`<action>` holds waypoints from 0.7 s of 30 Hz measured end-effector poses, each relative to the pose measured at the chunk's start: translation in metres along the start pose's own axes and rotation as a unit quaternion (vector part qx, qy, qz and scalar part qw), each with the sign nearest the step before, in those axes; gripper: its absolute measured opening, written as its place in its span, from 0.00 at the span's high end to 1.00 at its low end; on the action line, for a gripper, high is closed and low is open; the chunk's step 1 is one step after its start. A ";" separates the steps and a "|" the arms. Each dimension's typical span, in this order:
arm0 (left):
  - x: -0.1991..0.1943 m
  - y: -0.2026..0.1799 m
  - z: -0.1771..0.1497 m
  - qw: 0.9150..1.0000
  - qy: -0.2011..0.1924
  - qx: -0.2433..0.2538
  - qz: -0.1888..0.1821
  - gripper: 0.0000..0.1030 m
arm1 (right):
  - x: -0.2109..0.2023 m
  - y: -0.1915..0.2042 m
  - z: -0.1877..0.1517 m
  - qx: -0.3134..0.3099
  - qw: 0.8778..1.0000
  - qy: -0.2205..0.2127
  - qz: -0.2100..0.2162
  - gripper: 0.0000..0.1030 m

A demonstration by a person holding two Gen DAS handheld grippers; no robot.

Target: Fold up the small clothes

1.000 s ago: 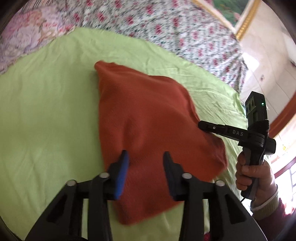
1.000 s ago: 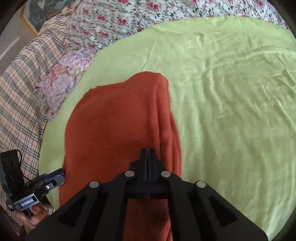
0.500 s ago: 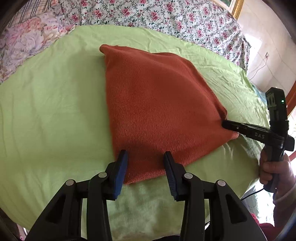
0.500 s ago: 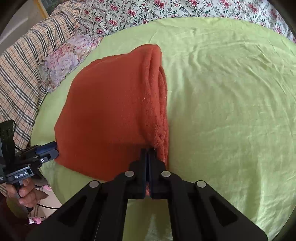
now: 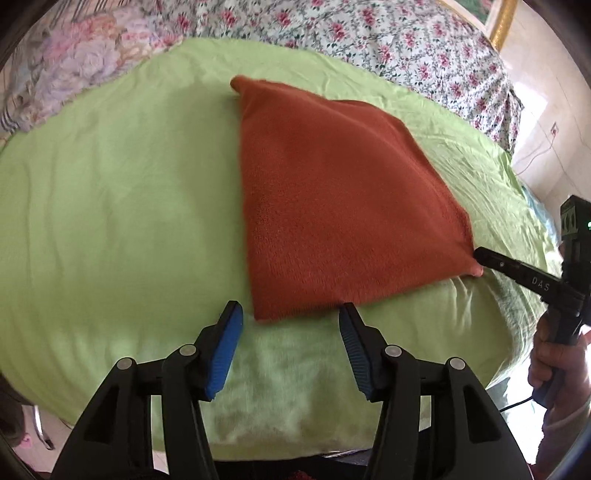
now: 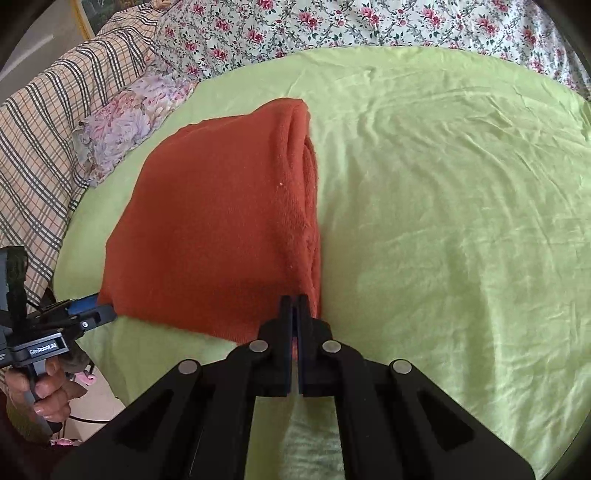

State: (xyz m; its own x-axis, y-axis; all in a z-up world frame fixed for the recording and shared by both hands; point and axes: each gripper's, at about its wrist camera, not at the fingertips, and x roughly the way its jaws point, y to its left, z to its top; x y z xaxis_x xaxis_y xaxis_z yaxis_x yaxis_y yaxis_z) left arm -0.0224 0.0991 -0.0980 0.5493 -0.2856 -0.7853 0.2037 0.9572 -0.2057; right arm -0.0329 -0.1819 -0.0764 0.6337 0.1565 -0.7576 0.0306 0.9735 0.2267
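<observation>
Folded rust-red knit garment (image 5: 340, 206) flat on green sheet (image 5: 122, 206); left gripper (image 5: 290, 317) spread, just short of its near edge; right gripper (image 6: 295, 301) pinching near corner.

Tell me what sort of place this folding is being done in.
Most likely a home bedroom. The orange garment lies on a bed under a green sheet, with a floral bedspread behind it and a plaid blanket and pillow at one end.
</observation>
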 end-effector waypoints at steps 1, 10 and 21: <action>-0.003 -0.002 -0.002 1.000 -0.001 0.004 0.005 0.47 | -0.003 0.000 -0.001 0.002 1.000 -0.001 -0.005 0.97; -0.017 -0.014 -0.026 1.000 0.015 -0.004 0.003 0.44 | -0.030 0.006 -0.036 0.030 0.999 0.000 0.026 0.81; -0.050 -0.019 -0.040 0.997 -0.024 0.036 0.066 0.26 | -0.042 0.039 -0.058 -0.016 0.999 0.000 0.043 0.48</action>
State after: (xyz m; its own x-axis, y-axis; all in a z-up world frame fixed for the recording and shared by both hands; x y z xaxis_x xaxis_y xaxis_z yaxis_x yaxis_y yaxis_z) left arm -0.0859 0.0973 -0.0779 0.6136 -0.1612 -0.7730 0.1833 0.9813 -0.0592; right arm -0.1037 -0.1410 -0.0712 0.6324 0.2395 -0.7366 -0.0480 0.9613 0.2713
